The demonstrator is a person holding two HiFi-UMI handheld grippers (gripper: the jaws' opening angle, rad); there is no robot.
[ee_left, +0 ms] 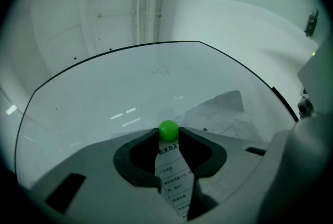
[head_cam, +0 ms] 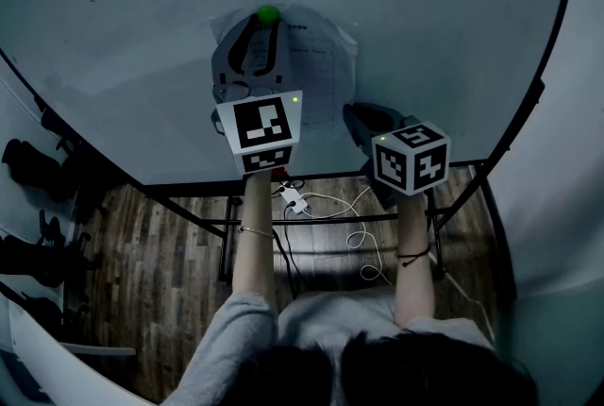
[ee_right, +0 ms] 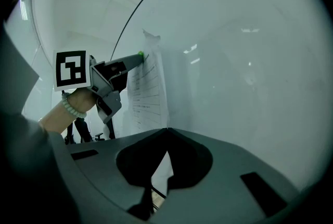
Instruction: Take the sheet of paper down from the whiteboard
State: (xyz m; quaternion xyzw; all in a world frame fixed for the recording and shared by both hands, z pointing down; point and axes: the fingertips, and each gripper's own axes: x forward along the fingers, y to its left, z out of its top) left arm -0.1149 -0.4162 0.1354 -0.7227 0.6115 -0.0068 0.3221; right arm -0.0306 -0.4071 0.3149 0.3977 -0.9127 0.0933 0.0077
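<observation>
A printed sheet of paper (head_cam: 321,64) hangs on the whiteboard (head_cam: 123,17), pinned at its top by a round green magnet (head_cam: 268,14). My left gripper (head_cam: 266,25) points up at the board, its two tips pressed against the sides of the magnet (ee_left: 168,128). The paper (ee_left: 218,111) bulges off the board to the right of it. My right gripper (head_cam: 357,116) is level at the sheet's lower right corner. Its jaws (ee_right: 166,129) are shut, with a strip of the paper (ee_right: 145,92) running between them. The right gripper view also shows the left gripper (ee_right: 139,55) at the magnet.
The whiteboard stands on a dark metal frame (head_cam: 226,234) over a wooden floor. A white power strip (head_cam: 294,199) with loose cables lies under the board. Dark chairs (head_cam: 28,159) stand at the left. The board's black rim (head_cam: 543,83) runs down the right.
</observation>
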